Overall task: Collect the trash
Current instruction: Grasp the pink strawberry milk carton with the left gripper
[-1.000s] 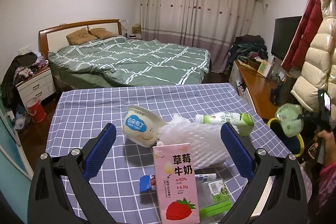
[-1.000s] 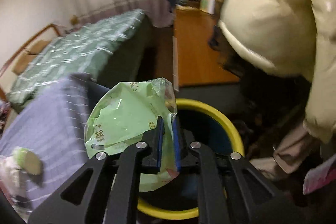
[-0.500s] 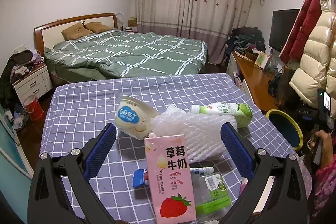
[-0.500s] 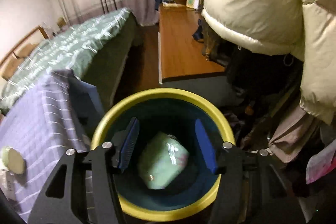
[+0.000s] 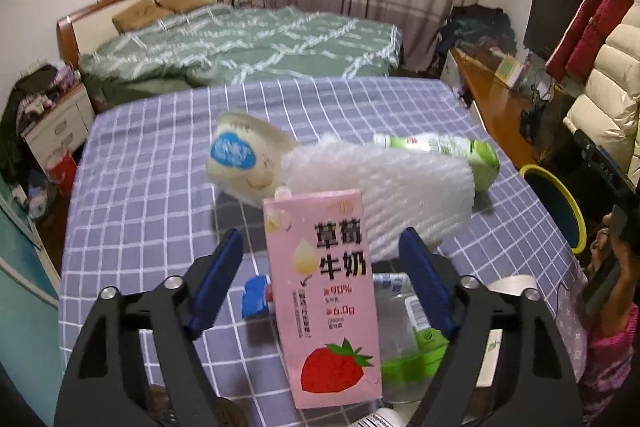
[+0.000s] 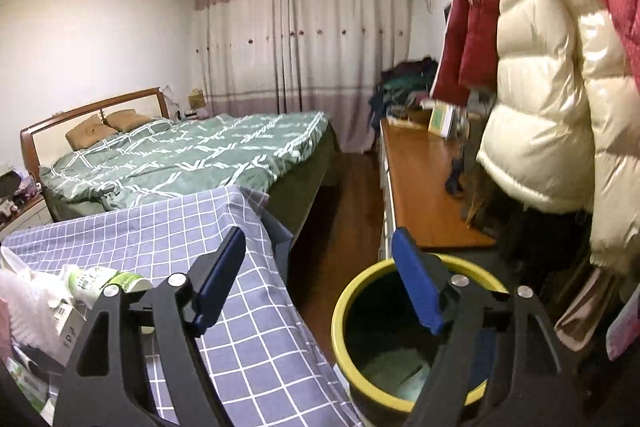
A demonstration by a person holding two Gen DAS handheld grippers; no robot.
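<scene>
On the checked surface (image 5: 132, 163), dead ahead of my left gripper (image 5: 320, 263), the pink strawberry milk carton (image 5: 324, 291) stands upright between the pads. I have just been closing those jaws from their widest to a middling gap, yet blue pad faces still show daylight on both sides of the carton, so I judge it bracketed, not yet gripped. A second ago the carton sat lower and smaller in this view; now it fills the middle, which tells me the gripper has dropped in over it. Behind the carton at twelve o'clock lies a white foam net (image 5: 384, 187), with a pudding cup (image 5: 244, 159) at eleven and a green-capped bottle (image 5: 440, 151) at one o'clock. A clear tub with a green rim (image 5: 404, 351) sits just beside the carton at four o'clock. My right gripper (image 6: 316, 275) has just been opening and now stands wide with nothing in it. The green wrapper (image 6: 404, 375) it pinched a second ago lies at the bottom of the yellow-rimmed bin (image 6: 360, 291), down at five o'clock in that view. So one piece is binned and the right hand is free; the carton looks like the next pick, with most of the litter not yet cleared.
</scene>
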